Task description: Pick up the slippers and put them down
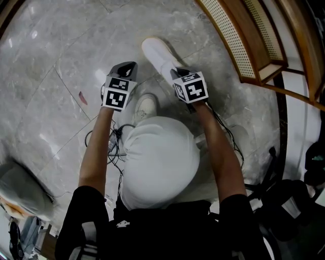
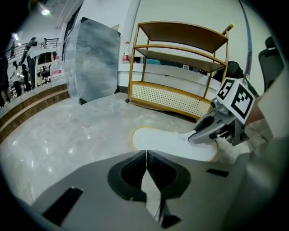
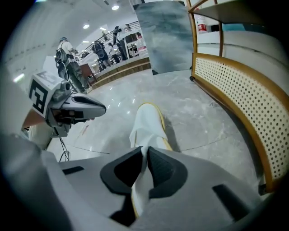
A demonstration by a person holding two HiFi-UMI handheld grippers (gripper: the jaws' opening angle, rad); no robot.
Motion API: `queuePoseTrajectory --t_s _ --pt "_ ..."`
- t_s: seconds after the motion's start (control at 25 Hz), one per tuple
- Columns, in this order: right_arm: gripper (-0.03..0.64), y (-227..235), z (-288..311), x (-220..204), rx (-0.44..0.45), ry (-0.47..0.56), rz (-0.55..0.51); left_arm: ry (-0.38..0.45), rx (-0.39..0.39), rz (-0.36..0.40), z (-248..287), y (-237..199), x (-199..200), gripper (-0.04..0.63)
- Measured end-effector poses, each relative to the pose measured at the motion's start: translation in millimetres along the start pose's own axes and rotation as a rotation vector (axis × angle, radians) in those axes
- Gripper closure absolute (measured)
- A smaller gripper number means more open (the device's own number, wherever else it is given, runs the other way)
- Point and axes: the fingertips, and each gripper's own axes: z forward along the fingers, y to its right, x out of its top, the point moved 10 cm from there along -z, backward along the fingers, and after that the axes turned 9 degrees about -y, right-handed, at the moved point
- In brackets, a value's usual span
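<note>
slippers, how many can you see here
1. The white slipper is down at the floor, its near end clamped in the right gripper. The left gripper is shut, empty. The pale shape by the person's head looks like a shoe; a second slipper may be hidden.

The grey marble floor [image 1: 51, 61] was polished. A wooden shelf rack [image 2: 180, 67] with a perforated base panel stood on it, a grey slab [image 2: 95, 63] beside it. Ceiling lamps [image 3: 115, 7] were lit.
</note>
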Motion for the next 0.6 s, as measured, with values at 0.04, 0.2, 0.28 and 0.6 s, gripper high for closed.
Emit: queuePoseTrajectory --t_s 0.04,0.2,0.28,0.6 --pt "0.594 -1.0 2.6 -1.3 0.006 -0.003 0.008 -0.007 -0.006 -0.005 0.3 0.0 -1.5 0.590" --pt "0.588 -3.9 13.1 -7.4 0.014 -0.024 0.023 -0.044 -0.033 -0.011 0.3 1.6 -5.1 0.590" --pt "0.581 -4.2 15.9 -9.7 0.010 -0.037 0.020 -0.042 -0.030 -0.007 3.2 -0.1 -6.7 0.591" --pt "0.571 -3.8 15.4 -11.4 0.014 -0.037 0.016 -0.042 -0.045 -0.008 7.4 0.3 -8.0 0.591"
